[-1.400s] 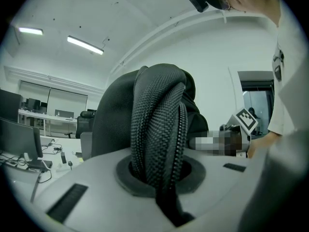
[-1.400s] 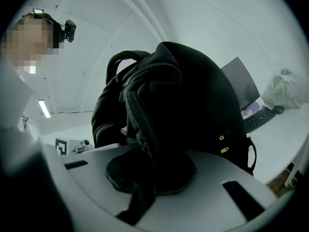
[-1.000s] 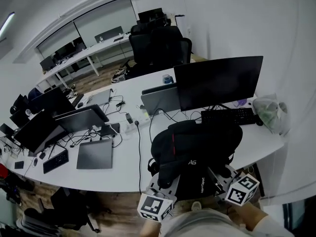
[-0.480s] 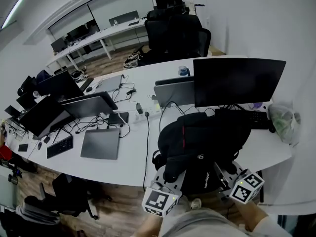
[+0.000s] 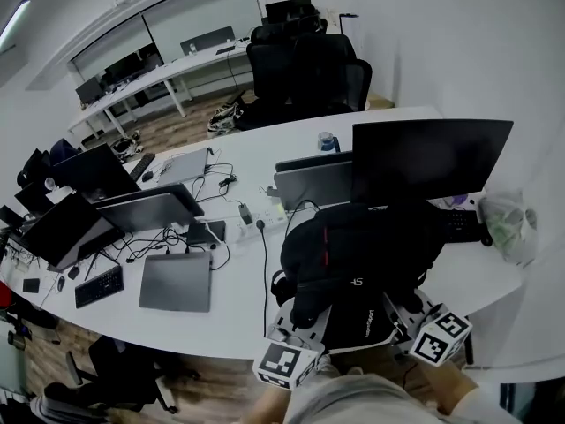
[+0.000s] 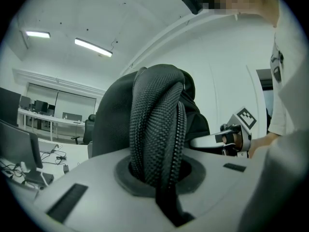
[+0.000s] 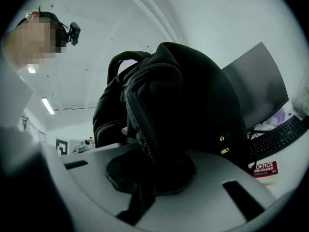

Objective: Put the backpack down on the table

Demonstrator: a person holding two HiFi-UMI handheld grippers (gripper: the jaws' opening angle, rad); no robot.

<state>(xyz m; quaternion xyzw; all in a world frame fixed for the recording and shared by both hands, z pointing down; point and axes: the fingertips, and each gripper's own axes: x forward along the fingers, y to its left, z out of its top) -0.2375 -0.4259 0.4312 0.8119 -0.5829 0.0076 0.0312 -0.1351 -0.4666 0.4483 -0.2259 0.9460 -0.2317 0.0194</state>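
- Nearest, at the bottom of the head view, the left gripper (image 5: 298, 318) is clenched on a thick black mesh-padded strap of the bag, and the strap fills the gap between its jaws.
- Beside it, the right gripper (image 5: 400, 313) is clamped on a black zippered fold of the same bag.
- Both grippers carry the black fabric backpack with a red stripe (image 5: 362, 254), which bulges upright just in front of the wide black monitor (image 5: 430, 159), over the near edge of the curved white table (image 5: 234, 312). Whether its base rests on that table cannot be told.
- A closed grey laptop (image 5: 175, 281) lies flat well to the left of the monitor and nearer than it.
- A black keyboard (image 5: 461, 224) sits below the monitor's right end, partly hidden by the backpack, with a crumpled clear plastic bag (image 5: 507, 226) just right of it.
- An open grey laptop (image 5: 311, 180) stands touching the monitor's left edge in the picture.
- A small bottle with a blue cap (image 5: 327, 141) stands just behind the monitor's left corner.
- Black office chairs (image 5: 305, 73) crowd together well beyond the monitor.
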